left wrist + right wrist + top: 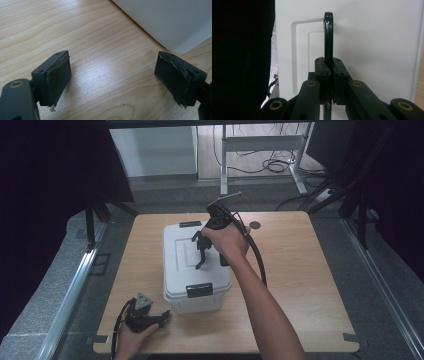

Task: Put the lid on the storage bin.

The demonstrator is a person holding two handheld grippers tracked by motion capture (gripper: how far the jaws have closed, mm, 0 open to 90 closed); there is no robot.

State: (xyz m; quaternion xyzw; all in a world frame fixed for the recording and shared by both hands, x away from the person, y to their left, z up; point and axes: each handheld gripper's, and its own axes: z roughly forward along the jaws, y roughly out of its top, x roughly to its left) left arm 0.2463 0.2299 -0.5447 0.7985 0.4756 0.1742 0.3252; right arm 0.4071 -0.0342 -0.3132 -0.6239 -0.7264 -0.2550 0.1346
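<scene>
White plastic lidded box [196,267] with black latches at centre of the high view, standing on the light wooden bench [300,285]. Right tool [201,251] above the lid, just right of frame centre, pressed together on the thin black lid handle [328,37], raised upright off the white lid in the right gripper view. Left tool [159,317] at lower left of the high view, just beside the box's near corner, resting low over the bench. Spread wide in the left gripper view, bare wood between the pads [60,80], white box corner at upper right.
</scene>
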